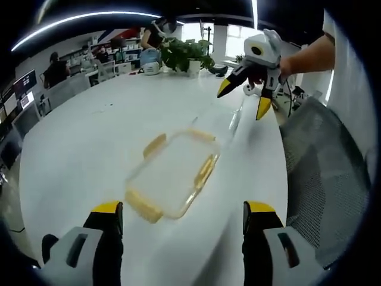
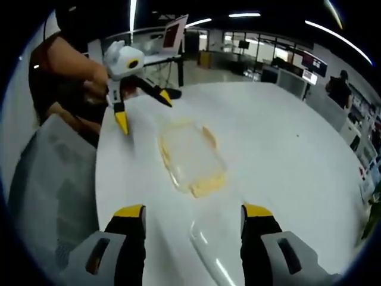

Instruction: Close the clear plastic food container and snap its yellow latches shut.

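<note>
White table [image 1: 89, 149], office bkgd; clear container [image 1: 172, 176] lies btwn both hand-held grippers, left [image 1: 181, 214] & right [image 2: 190, 214], jaws spread, untouched.

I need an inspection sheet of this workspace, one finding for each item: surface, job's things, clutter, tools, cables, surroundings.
Surface: white table, glossy.
Job's things: clear container with yellow latches lies flat on the table; whether the latches are snapped, cannot tell.
Clutter: potted plant at the far end.
Tools: left tool open, short of the container; right tool open, above the table, holding nothing.
Cables: nothing seen.
Surroundings: mesh chair beside the table; office desks with screens, people behind.
</note>
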Available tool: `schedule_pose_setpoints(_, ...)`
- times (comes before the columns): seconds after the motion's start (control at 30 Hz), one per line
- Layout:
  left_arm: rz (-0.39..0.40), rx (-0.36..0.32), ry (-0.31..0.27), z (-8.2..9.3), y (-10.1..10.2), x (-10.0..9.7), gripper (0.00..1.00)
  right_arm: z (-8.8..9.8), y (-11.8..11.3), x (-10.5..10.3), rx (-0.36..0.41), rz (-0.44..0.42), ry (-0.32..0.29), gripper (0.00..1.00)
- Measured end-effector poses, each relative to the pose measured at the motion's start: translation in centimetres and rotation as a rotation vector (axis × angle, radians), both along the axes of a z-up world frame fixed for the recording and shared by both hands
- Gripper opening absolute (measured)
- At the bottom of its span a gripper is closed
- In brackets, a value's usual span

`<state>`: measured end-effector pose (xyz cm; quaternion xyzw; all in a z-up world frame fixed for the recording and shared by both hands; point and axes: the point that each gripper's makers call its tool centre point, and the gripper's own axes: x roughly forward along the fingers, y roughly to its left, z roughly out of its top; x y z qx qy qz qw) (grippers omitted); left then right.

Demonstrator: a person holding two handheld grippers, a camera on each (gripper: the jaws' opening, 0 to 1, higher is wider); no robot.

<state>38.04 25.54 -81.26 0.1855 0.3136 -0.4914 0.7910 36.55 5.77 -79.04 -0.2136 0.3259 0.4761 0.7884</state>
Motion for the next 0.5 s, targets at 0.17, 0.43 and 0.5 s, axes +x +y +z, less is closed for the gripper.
schedule_pose_setpoints(0.17, -0.01, 0.013, -0.003, -0.17, 0.27, 0.41, 0.84, -0.12, 0.13, 0.35, -0.017, 0.02, -0.008, 0.64)
schedule_pose_setpoints(0.43, -0.031, 0.038, -0.01, -0.42, 0.52, 0.96, 0.83, -0.3, 0.63, 0.66, -0.026, 0.047, -0.001, 0.64)
schedule_pose_setpoints(0.5, -0.033, 0.042, -0.011, -0.46, 0.56, 1.04, 0.82, -0.37, 0.72, 0.75, -0.03, 0.057, -0.004, 0.64)
